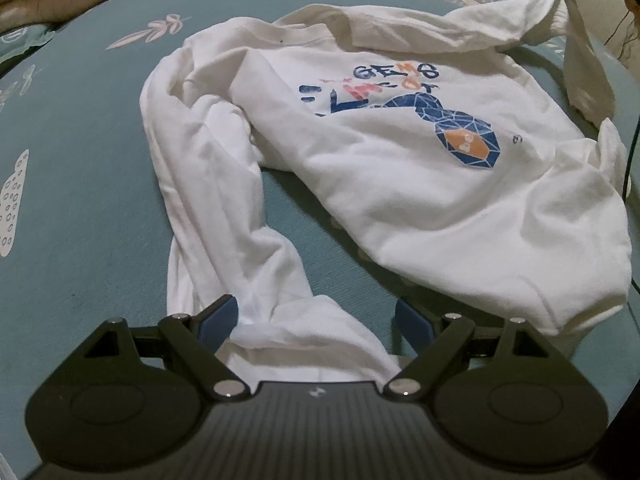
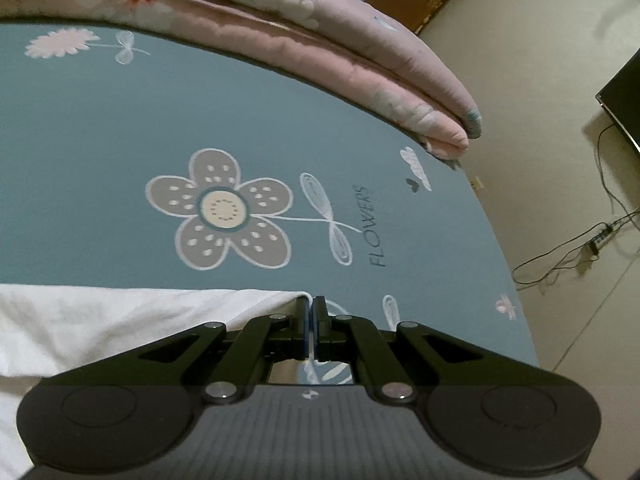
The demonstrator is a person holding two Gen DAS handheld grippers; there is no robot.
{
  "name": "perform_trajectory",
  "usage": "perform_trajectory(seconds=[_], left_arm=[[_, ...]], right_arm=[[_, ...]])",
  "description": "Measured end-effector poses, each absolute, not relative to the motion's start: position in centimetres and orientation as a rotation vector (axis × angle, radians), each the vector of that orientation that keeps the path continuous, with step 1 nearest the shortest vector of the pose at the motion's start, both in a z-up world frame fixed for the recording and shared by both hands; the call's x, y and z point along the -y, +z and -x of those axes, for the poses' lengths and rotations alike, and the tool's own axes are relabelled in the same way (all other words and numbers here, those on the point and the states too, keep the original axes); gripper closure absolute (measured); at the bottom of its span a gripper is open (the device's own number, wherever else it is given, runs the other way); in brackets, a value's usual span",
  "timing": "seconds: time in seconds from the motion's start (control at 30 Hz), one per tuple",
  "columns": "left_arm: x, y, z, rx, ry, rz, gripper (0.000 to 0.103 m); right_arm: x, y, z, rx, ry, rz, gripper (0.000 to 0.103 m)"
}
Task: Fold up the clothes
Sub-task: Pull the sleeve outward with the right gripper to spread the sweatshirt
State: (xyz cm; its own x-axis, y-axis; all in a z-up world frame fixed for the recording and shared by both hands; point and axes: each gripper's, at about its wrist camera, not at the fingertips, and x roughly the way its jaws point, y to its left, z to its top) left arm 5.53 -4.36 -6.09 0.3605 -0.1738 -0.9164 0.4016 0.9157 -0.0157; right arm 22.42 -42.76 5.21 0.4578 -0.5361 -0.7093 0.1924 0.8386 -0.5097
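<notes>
From my left wrist, my left tool (image 1: 316, 322) hangs spread wide over the near sleeve (image 1: 224, 216) of the white sweatshirt (image 1: 400, 160), which lies face up and rumpled on the bed (image 1: 80, 184); the sleeve's end sits between the pads, unpinched; I judge I should close low on the cuff, not the bunched folds. From my right wrist, my right tool (image 2: 312, 312) is pressed together, seemingly nipping a white cloth edge (image 2: 140, 312), though I cannot tell for sure; I'd pull gently to flatten it.
</notes>
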Motion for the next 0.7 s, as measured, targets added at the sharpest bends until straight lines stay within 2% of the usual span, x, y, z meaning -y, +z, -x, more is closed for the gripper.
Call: perform_trajectory(seconds=[0.7], left_arm=[[4.9, -6.6, -6.2, -1.171, -0.359, -0.252, 0.012]], right_arm=[[46.1, -1.0, -27.9, -1.096, -0.516, 0.341, 0.1]])
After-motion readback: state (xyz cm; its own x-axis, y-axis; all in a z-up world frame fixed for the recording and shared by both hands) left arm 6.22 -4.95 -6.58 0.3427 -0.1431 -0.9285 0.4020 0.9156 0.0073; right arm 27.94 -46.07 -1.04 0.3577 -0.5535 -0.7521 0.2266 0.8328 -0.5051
